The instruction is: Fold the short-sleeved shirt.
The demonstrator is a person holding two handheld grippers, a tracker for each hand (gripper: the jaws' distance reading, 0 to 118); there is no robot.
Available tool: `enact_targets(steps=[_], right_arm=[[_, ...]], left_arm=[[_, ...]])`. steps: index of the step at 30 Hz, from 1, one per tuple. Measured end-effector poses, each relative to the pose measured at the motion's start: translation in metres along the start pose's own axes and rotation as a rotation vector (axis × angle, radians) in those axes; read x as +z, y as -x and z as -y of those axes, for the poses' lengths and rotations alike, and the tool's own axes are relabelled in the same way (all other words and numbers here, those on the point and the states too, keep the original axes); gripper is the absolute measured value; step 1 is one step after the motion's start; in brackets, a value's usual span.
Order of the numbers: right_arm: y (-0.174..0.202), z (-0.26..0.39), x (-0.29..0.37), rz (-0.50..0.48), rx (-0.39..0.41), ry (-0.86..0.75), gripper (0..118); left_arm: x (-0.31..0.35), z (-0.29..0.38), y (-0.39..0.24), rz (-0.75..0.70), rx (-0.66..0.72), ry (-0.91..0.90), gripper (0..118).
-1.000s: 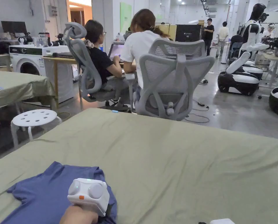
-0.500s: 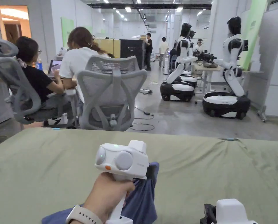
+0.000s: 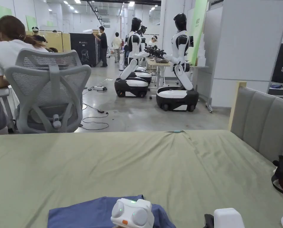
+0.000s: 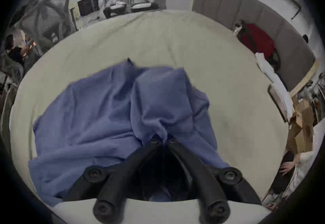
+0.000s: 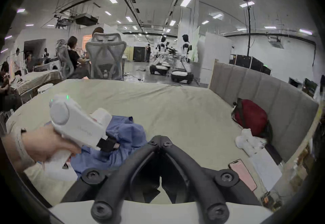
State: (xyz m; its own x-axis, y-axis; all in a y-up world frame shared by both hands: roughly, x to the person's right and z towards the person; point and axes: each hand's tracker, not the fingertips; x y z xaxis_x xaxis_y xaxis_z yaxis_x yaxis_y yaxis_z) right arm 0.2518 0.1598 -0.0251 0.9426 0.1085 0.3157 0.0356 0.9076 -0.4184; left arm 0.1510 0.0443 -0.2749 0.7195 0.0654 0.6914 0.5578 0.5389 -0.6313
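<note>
Since half a second ago the left gripper point(image 3: 132, 213) has dropped from mid-frame to the bottom edge of the head view, and the blue short-sleeved shirt point(image 4: 109, 115) it lifted now lies lower, spread across the green sheet point(image 3: 144, 166); much of the wider shift is the head camera turning right. Left gripper view: fingers point(image 4: 155, 141) pressed together, pinching a bunched fold of shirt at centre frame, likely holding that edge so a layer can be carried over the rest. Shirt sits rumpled at lower centre, one flap already doubled over the body, so the fold looks partly done. Right gripper point(image 5: 161, 139), right gripper view: fingers closed on each other, nothing between them, hovering just right of the cloth. Red bag point(image 5: 251, 117) and pink phone point(image 5: 243, 174) lie well apart at right.
</note>
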Motion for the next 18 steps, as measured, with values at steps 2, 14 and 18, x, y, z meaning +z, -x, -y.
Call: enact_targets(steps=[2, 14, 18], right_arm=[[-0.001, 0.0, -0.001, -0.003, -0.004, -0.003, 0], [0.064, -0.014, 0.016, -0.096, 0.009, -0.051, 0], [0.097, -0.023, 0.02, -0.127, 0.009, -0.065, 0]], left_arm=[[0.004, 0.0, 0.006, 0.012, 0.043, -0.039, 5], [0.221, 0.114, 0.051, -0.276, 0.043, -0.61, 74], [0.262, 0.196, 0.09, -0.442, 0.088, -0.62, 62]])
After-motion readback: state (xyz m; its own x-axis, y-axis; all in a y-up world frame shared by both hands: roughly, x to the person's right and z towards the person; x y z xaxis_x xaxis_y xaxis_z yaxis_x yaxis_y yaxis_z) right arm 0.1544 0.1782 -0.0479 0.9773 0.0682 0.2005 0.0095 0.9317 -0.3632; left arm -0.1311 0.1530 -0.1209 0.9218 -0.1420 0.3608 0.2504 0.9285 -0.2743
